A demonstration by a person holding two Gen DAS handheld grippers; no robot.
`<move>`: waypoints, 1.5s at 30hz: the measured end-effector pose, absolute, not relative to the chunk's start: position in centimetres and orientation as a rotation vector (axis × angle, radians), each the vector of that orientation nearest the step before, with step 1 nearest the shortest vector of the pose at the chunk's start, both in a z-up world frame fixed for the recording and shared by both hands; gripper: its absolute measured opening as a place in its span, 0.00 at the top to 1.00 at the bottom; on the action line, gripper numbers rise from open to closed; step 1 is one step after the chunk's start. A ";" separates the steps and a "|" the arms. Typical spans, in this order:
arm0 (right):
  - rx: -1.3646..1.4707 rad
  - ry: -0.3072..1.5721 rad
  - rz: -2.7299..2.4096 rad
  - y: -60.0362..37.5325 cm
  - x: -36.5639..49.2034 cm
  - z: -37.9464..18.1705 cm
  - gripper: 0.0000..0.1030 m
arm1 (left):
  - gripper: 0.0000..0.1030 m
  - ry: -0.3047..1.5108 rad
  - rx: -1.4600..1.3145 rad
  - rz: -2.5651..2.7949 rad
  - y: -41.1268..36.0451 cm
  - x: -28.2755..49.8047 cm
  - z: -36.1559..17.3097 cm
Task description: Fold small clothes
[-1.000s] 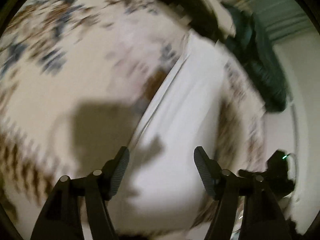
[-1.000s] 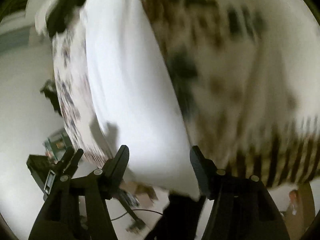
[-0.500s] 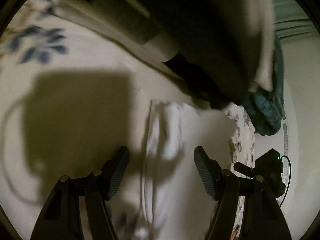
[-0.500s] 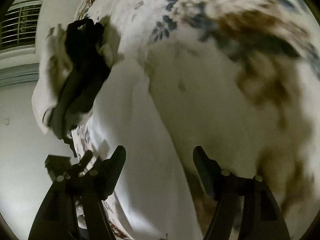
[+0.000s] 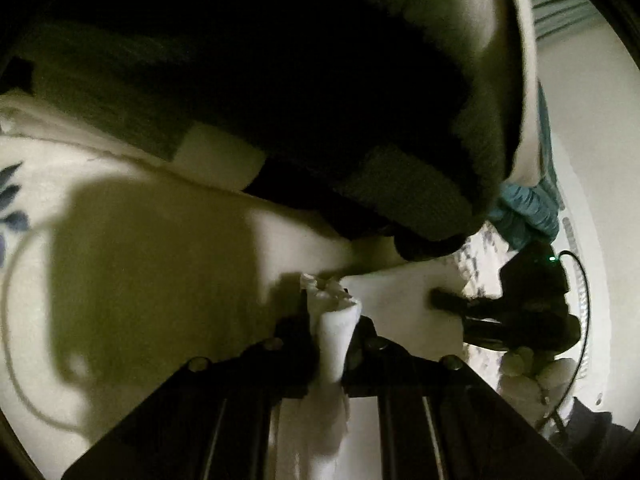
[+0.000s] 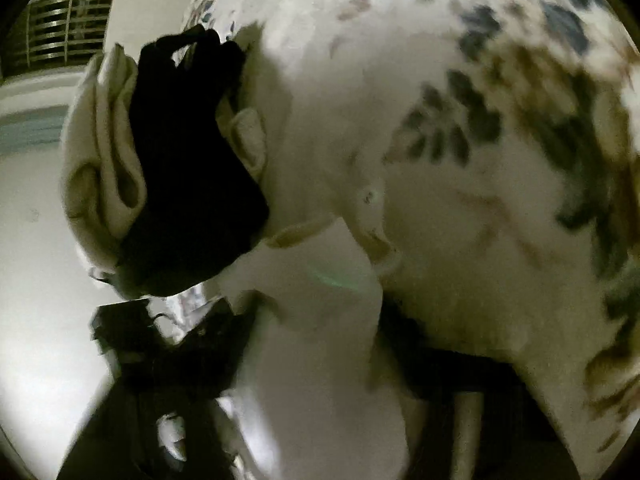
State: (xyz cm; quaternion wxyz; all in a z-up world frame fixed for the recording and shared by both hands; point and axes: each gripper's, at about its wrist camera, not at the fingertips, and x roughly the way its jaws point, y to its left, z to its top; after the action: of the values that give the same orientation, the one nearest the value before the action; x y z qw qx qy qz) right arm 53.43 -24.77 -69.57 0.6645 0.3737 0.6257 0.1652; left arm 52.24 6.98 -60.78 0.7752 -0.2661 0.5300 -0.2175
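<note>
The left claw [image 5: 334, 330] is clenched on a bunched edge of the white cloth garment [image 5: 400, 304], which lies on the floral-printed bed sheet [image 6: 500, 160]. The right claw [image 6: 312, 332] grips the same white fabric, gathered into a thick fold. A black and cream clothing pile [image 6: 168, 168] sits just beyond.

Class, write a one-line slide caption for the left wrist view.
Left gripper shut on a bunched edge of the white garment lying on the floral bedsheet.
</note>
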 end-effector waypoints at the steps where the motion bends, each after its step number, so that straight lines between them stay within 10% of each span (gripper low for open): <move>1: 0.814 1.408 0.372 -24.2 53.5 -69.1 0.92 | 0.92 1.138 -0.578 -0.471 7.3 52.0 -60.2; 19: 0.744 1.245 0.553 -23.0 38.6 -56.7 0.97 | 0.88 1.016 -0.576 -0.531 8.7 39.4 -49.5; 23: 0.711 1.353 0.553 -22.5 32.2 -57.2 0.80 | 0.43 1.093 -0.527 -0.465 9.5 32.7 -48.7; 24: 0.696 1.389 0.545 -22.4 30.9 -57.5 0.63 | 0.39 1.116 -0.517 -0.441 10.1 30.7 -48.8; 27: 0.679 1.527 0.560 -22.4 25.8 -59.3 0.48 | 0.39 1.209 -0.517 -0.383 11.6 26.0 -49.7; 43: 0.927 1.607 0.090 -25.1 23.7 -66.5 0.46 | 0.41 1.367 -0.547 -0.198 10.6 28.6 -58.2; 45: 0.913 1.628 0.064 -24.0 23.9 -67.5 0.46 | 0.67 1.390 -0.487 -0.190 10.0 28.7 -58.9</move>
State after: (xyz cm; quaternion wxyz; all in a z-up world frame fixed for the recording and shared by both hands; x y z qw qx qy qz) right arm 23.86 -24.02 -67.51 0.5947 0.3929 0.7009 0.0274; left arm 28.72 10.04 -58.92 0.7368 -0.2220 0.6328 -0.0863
